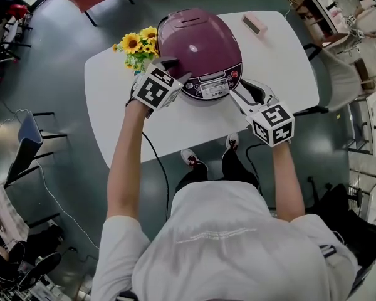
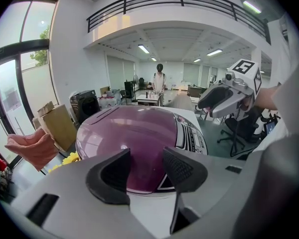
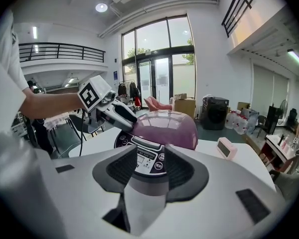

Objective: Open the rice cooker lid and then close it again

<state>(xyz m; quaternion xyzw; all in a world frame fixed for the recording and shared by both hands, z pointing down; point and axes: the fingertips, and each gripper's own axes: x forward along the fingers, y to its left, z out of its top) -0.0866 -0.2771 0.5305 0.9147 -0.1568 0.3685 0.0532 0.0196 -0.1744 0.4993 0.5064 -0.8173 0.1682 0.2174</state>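
The purple rice cooker (image 1: 197,42) stood on the white desk (image 1: 113,93) in the upper middle of the head view. Its domed lid (image 1: 194,33) was down and shut, and its control panel (image 1: 210,86) faced the person. A bunch of sunflowers (image 1: 136,44) sat just beside the cooker's left side. A small pink box (image 1: 254,24) lay well apart from it, toward the desk's upper right corner.

The left gripper (image 1: 174,71) was at the cooker's lower left, angled down over the edge of the lid. Its jaws were spread, and the left gripper view showed only the glossy purple dome past the gap, with nothing between the pads. From the right gripper view its tips seemed to lie on or just above the lid's rim, but I couldn't tell whether they touched.

The right gripper (image 1: 244,95) was at the cooker's lower right, close to the front edge of the panel and pointed toward it. Its jaws were also parted and pinched nothing. Its own view showed the panel's display and buttons framed in the gap, beyond the pads. Both of the person's bare forearms reached up from the bottom of the frame to the desk.
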